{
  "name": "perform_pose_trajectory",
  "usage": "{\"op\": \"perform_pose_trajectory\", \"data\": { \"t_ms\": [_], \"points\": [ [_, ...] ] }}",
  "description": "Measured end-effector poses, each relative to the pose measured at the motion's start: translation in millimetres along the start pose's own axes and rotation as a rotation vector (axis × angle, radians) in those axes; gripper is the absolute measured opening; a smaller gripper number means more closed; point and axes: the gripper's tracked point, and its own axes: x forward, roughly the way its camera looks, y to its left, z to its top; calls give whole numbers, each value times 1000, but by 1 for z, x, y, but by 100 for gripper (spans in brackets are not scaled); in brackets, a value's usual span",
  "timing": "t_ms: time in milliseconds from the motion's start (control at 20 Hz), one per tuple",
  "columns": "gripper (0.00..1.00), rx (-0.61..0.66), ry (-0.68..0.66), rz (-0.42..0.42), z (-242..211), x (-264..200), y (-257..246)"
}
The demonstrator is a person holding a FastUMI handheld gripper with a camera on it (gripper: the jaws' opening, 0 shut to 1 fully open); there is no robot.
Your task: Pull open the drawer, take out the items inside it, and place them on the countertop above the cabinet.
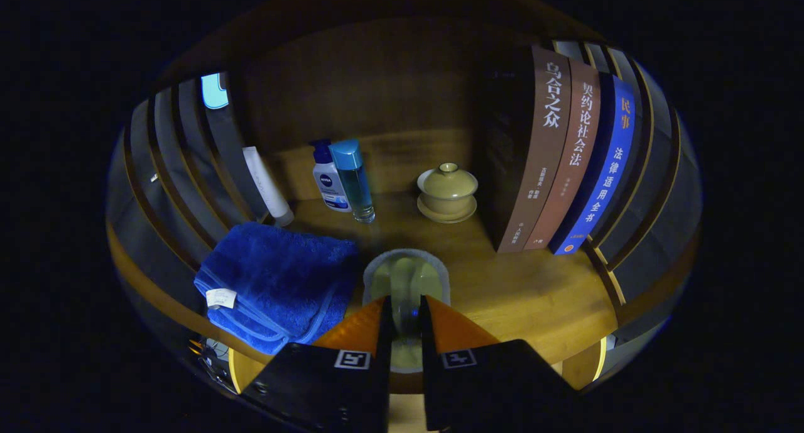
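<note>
My gripper [405, 310] is shut on a pale green oval dish-like item with a grey rim [405, 279]. The item sticks out ahead of the fingertips [384, 323] and hangs over the front part of the wooden countertop [534, 295]. Whether it rests on the wood or hovers just above it I cannot tell. Its near end is hidden between the fingers. A folded blue towel [276, 282] lies on the countertop just left of the item.
Beyond the fingers stand a white and blue pump bottle [330, 185], a clear blue bottle [355, 178] and a leaning white tube [267, 185]. A lidded tan cup on a saucer [447, 191] sits mid-shelf. Upright books [565, 150] fill the right side. Bare wood lies right of the item.
</note>
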Motion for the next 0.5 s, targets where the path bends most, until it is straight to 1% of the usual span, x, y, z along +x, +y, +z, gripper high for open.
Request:
{"op": "perform_pose_trajectory", "data": {
  "t_ms": [50,150,250,300,350,450,500],
  "points": [
    [32,7,6,14,-2,2,2],
    [54,31,-9,25,-2,1,4],
    [77,59,-55,43,3,-9,6],
    [79,65,-79,42,4,-15,5],
    [86,68,-102,36,4,-24,2],
    [99,71,-154,53,1,-45,4],
    [99,72,-183,63,-1,-57,6]
  ]
}}
